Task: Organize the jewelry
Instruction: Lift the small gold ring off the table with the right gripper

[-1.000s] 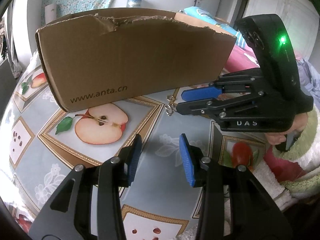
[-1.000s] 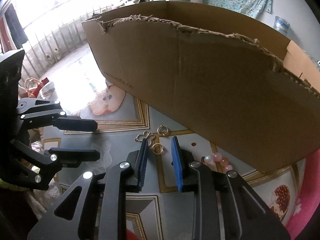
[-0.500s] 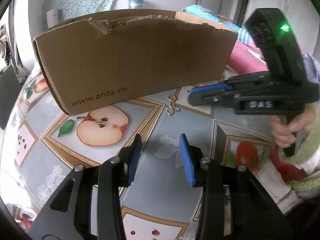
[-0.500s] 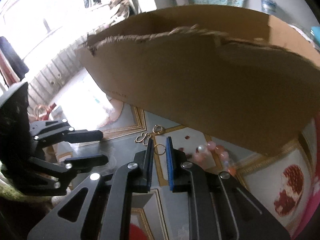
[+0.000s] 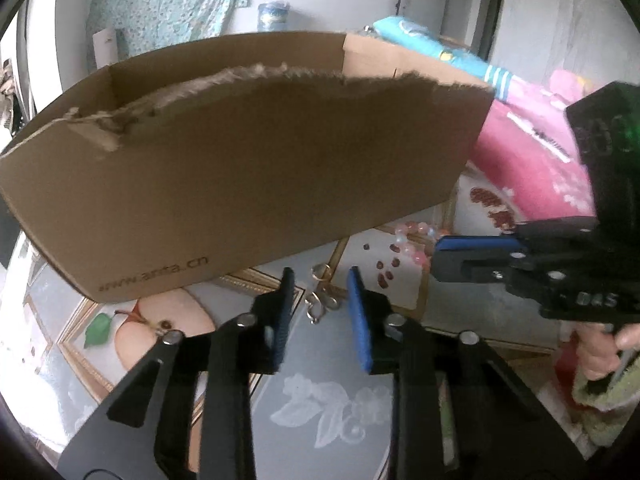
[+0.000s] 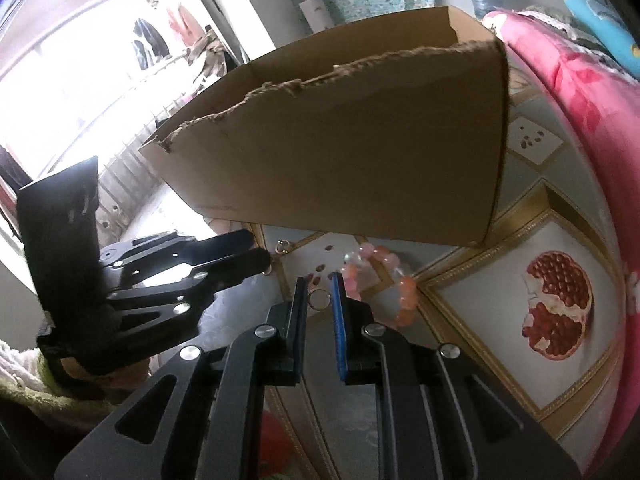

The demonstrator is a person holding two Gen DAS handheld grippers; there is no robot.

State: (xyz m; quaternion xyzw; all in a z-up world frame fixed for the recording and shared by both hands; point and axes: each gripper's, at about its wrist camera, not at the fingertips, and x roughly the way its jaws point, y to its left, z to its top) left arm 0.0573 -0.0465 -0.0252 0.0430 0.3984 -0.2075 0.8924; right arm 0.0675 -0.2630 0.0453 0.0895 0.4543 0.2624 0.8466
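Nearest me, my left gripper (image 5: 318, 316) hangs low over the table with its blue pads spread apart, nothing between them. Just past the tips lies a small cluster of gold rings (image 5: 320, 300) on the cloth, untouched.

My right gripper (image 6: 320, 312) has its fingers drawn close but with a gap showing; a single gold ring (image 6: 319, 300) sits in that gap on the table. Whether the pads touch it I cannot tell.

Just right of that ring, a pink bead bracelet (image 6: 384, 276) lies flat, close to the foot of the box.

Surface: a grey tablecloth (image 5: 332, 404) with gold-framed fruit panels: cut apple (image 5: 160, 332) on the left, split pomegranate (image 6: 558, 308) on the right, faint white flower prints between.

Beyond the jewelry stands an open cardboard box (image 5: 248, 160) with a torn top edge and a web address printed low on its side.

Farther off: pink bedding (image 6: 576, 80), a pale floral curtain (image 5: 168, 0), a bright barred window (image 6: 80, 80) with clothes hanging.
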